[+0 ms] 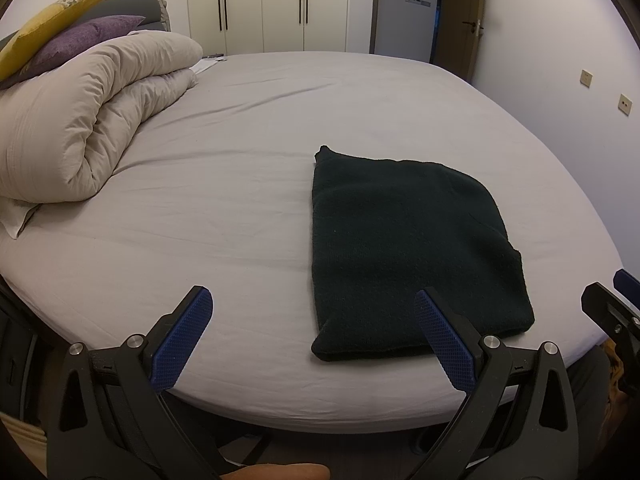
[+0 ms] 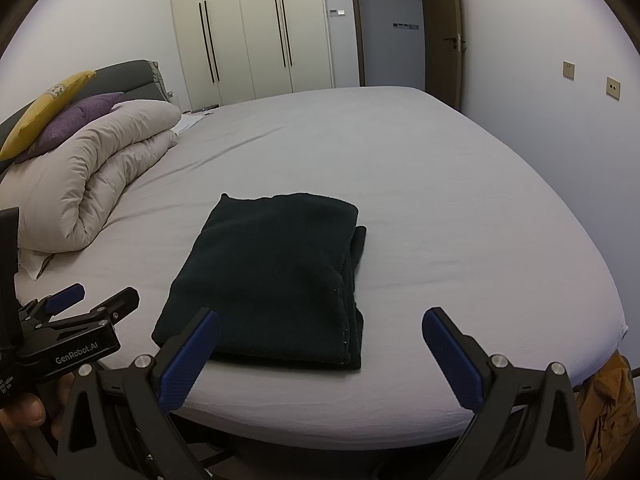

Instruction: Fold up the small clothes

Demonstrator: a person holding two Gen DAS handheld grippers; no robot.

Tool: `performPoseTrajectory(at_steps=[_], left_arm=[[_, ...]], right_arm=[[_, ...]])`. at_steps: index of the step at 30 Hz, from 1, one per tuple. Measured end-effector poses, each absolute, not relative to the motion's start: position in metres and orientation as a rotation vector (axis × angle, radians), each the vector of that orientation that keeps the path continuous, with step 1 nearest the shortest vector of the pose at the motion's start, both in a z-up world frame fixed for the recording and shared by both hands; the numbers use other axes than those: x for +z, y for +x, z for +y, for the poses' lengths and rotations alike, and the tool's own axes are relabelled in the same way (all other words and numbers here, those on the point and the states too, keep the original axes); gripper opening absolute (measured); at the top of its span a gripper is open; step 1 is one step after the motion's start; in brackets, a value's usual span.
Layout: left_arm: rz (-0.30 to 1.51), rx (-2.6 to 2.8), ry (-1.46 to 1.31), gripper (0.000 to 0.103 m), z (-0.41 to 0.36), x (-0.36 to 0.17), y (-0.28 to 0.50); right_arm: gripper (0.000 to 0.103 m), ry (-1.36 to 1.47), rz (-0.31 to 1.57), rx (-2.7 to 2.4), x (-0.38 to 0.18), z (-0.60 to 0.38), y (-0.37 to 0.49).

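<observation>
Bedroom walls, pale wardrobes (image 2: 256, 32) and a dark doorway (image 2: 390, 28) stand behind a wide bed (image 2: 460, 208) under a smooth grey sheet. Both grippers hang just off the bed's near edge with their blue-padded jaws spread wide and holding nothing: the left gripper (image 1: 312, 312) with its right finger overlapping the near corner of the garment in view, the right gripper (image 2: 320, 332) with its left finger before the garment's near left corner. Whether either pad touches the cloth cannot be told.

Between and just beyond them lies the garment (image 2: 268, 276), a dark, almost black knit, folded into a neat rectangle and lying flat on the sheet near the front edge. Stacked layers show along its right side.

Further out to the left, a rolled beige duvet (image 1: 92, 112) rests against the headboard (image 2: 120, 76), with a purple pillow (image 1: 84, 36) and a yellow pillow (image 1: 52, 20) on top. Orange cloth (image 2: 612, 408) hangs below the bed's right corner.
</observation>
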State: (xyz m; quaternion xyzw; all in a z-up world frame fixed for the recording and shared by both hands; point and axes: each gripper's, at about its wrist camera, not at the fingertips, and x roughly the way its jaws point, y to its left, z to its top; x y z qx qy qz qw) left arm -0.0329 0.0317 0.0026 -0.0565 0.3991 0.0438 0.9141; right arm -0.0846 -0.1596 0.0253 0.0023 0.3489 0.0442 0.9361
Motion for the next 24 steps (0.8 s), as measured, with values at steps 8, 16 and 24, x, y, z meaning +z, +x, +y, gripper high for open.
performPoseTrajectory(at_steps=[8, 16, 24], left_arm=[[0.825, 0.091, -0.121, 0.103, 0.0319, 0.0009, -0.0321], [0.827, 0.090, -0.122, 0.103, 0.0325, 0.0007, -0.0321], [0.827, 0.089, -0.119, 0.103, 0.0323, 0.0002, -0.0319]], right_arm=[[0.103, 0.005, 0.716, 0.090, 0.0244, -0.1582, -0.0860], [0.103, 0.008, 0.724, 0.091, 0.0222, -0.1567, -0.0878], [0.103, 0.009, 0.728, 0.094, 0.0218, -0.1584, -0.0856]])
